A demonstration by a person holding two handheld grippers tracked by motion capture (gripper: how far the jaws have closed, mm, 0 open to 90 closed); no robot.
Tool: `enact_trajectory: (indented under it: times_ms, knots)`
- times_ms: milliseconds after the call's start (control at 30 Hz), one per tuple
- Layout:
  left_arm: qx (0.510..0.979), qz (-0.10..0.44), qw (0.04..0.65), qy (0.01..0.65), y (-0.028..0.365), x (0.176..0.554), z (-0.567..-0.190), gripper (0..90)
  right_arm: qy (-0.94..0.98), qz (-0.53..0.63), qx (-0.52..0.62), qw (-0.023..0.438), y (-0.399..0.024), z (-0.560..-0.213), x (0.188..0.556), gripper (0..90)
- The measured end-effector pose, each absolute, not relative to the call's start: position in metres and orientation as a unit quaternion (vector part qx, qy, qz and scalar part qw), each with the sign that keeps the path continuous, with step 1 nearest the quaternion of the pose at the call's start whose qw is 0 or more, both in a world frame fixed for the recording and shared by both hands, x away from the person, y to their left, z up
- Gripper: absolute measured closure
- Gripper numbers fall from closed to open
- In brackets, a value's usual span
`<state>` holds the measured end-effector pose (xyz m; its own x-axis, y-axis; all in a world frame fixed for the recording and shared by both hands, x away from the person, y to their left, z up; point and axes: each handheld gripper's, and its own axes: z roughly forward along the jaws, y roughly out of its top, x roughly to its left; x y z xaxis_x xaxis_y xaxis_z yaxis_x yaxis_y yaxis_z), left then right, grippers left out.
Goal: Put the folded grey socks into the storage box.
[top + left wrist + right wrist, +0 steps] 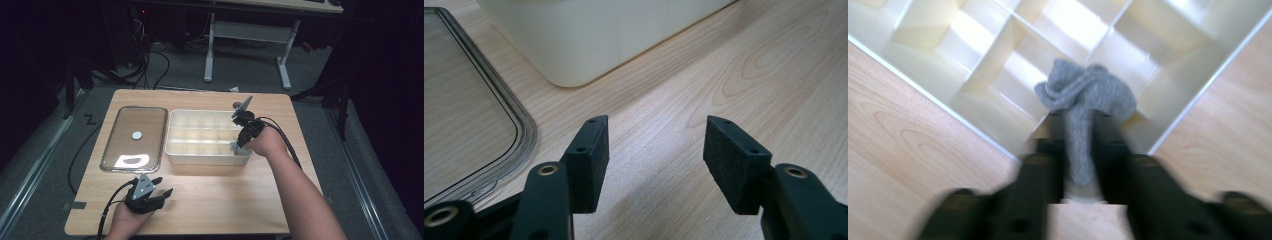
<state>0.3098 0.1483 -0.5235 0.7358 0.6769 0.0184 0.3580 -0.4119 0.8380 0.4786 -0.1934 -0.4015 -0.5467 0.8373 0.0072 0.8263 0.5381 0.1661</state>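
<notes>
Pinching a grey cloth [1083, 100], the right claw [1080, 150] hangs over the near right corner of the divided box [172, 131]. The left claw [654, 145] rests wide open and empty on the tabletop [225, 190], beside a clear lid [112, 145].

A white desk frame [250, 37] stands on the grey floor [45, 150] beyond the tabletop [225, 200] (black cables [150, 65] trail nearby).

We see a light wooden desk [240, 200] carrying a clear lid [134, 137] lying flat at its left and, just beside it, a cream divided box [205, 157] near the middle, with bare wood along the near edge.
</notes>
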Motion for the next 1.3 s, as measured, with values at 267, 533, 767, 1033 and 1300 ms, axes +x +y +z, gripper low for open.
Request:
enact_trajectory:
  times_ms: [267, 533, 767, 1033, 1300]
  knots:
    - [0.821, 0.181, 0.439, 0.317, 0.149, 0.311, -0.525, 44.2, 0.872, 0.043, 0.484, 0.061, -0.187, -0.423, 0.486, 90.0]
    - [0.821, 0.18, 0.439, 0.316, 0.149, 0.311, -0.525, 44.2, 0.871, 0.034, 0.488, 0.049, -0.189, -0.434, 0.488, 90.0]
    - [0.823, 0.179, 0.438, 0.316, 0.149, 0.31, -0.525, 44.2, 0.869, 0.022, 0.493, 0.037, -0.188, -0.45, 0.49, 90.0]
    - [0.824, 0.177, 0.437, 0.316, 0.148, 0.31, -0.526, 44.2, 0.861, 0.005, 0.507, 0.02, -0.185, -0.466, 0.496, 90.0]
    - [0.824, 0.179, 0.437, 0.314, 0.148, 0.31, -0.525, 44.1, 0.861, 0.003, 0.508, 0.018, -0.185, -0.467, 0.497, 90.0]
